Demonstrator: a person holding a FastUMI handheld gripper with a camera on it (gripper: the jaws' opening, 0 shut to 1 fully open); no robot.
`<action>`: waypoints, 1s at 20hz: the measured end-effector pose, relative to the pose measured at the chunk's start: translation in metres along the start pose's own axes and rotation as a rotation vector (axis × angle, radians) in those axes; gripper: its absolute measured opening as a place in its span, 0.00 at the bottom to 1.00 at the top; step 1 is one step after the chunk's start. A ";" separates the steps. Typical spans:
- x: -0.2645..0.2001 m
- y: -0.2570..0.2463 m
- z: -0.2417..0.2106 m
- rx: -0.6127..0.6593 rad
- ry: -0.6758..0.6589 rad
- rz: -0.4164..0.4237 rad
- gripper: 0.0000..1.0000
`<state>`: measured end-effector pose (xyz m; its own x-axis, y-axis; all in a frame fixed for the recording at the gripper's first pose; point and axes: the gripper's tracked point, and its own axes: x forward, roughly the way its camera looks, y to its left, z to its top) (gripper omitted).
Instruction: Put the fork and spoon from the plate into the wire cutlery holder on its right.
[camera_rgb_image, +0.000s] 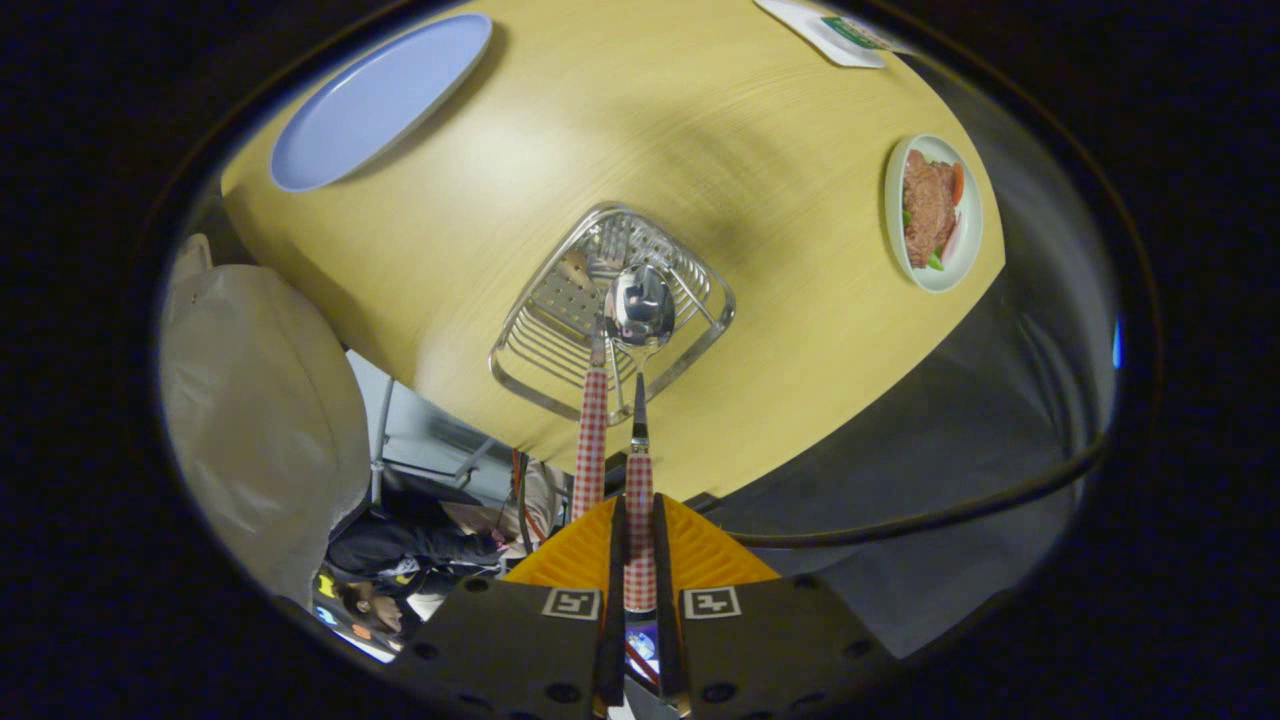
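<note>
Fork (591, 440) already stands in the wire cutlery holder (540, 345) on the counter (800, 330), while fingers (612, 560) pinch the spoon (640, 305), bowl poised over it, unreleased.

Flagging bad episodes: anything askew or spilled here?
Nothing spilled or damaged. The hand-held gripper clamps the spoon by its checked handle over the wire cutlery holder; the fork leans in it. The blue plate is bare.

Red-checked spoon (640, 440) and fork (592, 440) handles, blue plate (375, 100)
</note>
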<state>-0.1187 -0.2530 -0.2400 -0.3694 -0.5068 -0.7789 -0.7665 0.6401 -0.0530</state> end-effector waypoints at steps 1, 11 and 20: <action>-0.001 0.000 0.001 -0.001 -0.005 -0.003 0.17; -0.008 0.000 -0.005 0.194 -0.159 0.033 0.88; -0.040 0.017 -0.032 0.432 -0.408 0.082 0.98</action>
<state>-0.1339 -0.2398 -0.1900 -0.1210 -0.2382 -0.9636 -0.4297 0.8877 -0.1655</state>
